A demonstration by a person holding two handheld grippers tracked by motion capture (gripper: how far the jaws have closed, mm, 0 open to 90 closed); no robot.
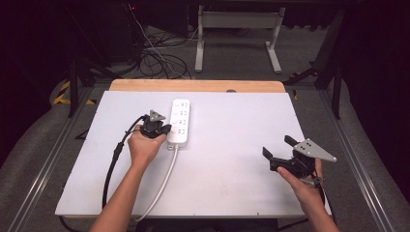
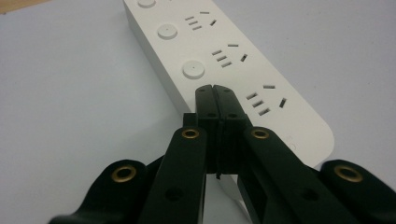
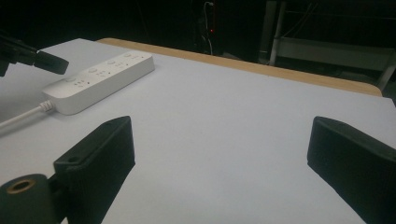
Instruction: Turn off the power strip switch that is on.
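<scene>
A white power strip (image 1: 179, 122) lies on the white board (image 1: 232, 164), left of centre, with its white cord (image 1: 162, 183) running toward the front edge. My left gripper (image 1: 168, 129) is shut, with nothing between its jaws. Its tips (image 2: 215, 91) hover over or touch the strip's (image 2: 233, 56) near end, just short of a round button (image 2: 193, 69). At the right, my right gripper (image 1: 279, 146) is held open above bare board, far from the strip. Its jaws stand wide apart (image 3: 219, 144), and the strip (image 3: 100, 77) lies beyond at the left.
A wooden table edge (image 1: 193, 85) runs along the back of the board. The left gripper's black cable (image 1: 113, 159) trails to the front left. Loose cables (image 1: 159, 58) and a white metal frame (image 1: 237, 29) are on the floor behind.
</scene>
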